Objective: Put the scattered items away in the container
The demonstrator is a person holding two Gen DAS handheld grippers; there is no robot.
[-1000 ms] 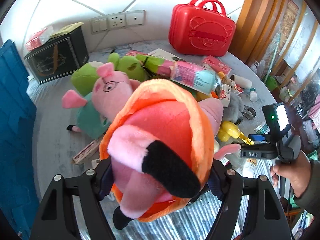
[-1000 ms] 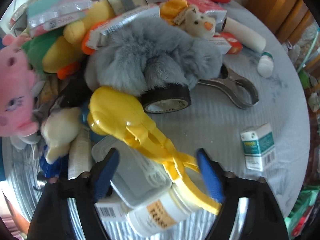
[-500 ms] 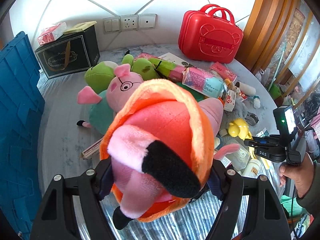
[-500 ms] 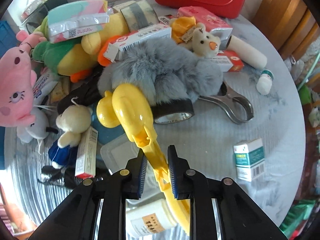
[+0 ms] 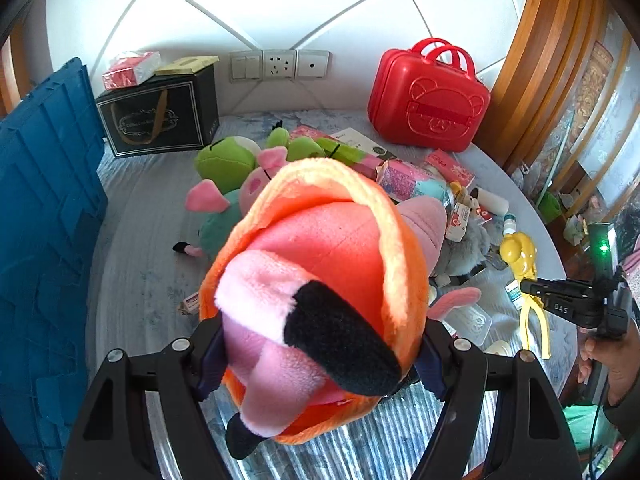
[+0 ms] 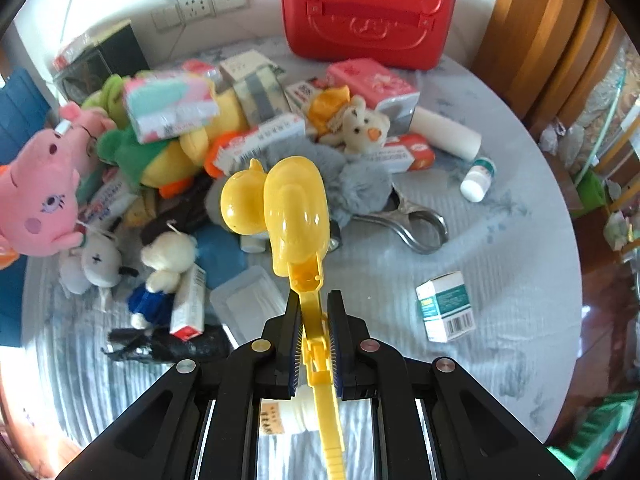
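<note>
My left gripper (image 5: 320, 352) is shut on a big pig plush in an orange dress (image 5: 320, 280), held above the table; its pink head shows in the right wrist view (image 6: 36, 196). My right gripper (image 6: 314, 312) is shut on the handle of a yellow duck-shaped clamp toy (image 6: 292, 208), lifted above the pile; it also shows in the left wrist view (image 5: 520, 256). The blue crate (image 5: 44, 216) stands at the left. The heap of plush toys, boxes and packets (image 6: 248, 128) lies mid-table.
A red toy suitcase (image 6: 368, 12) stands at the back. A black gift box (image 5: 160, 116) sits back left. Metal tongs (image 6: 416, 224), a small white bottle (image 6: 476, 180), a green-white box (image 6: 446, 306) and a clear plastic box (image 6: 248, 300) lie on the table.
My right gripper closed on the yellow duck toy's handle and lifted it off the pile. My left gripper rose and pulled back with the pig plush.
</note>
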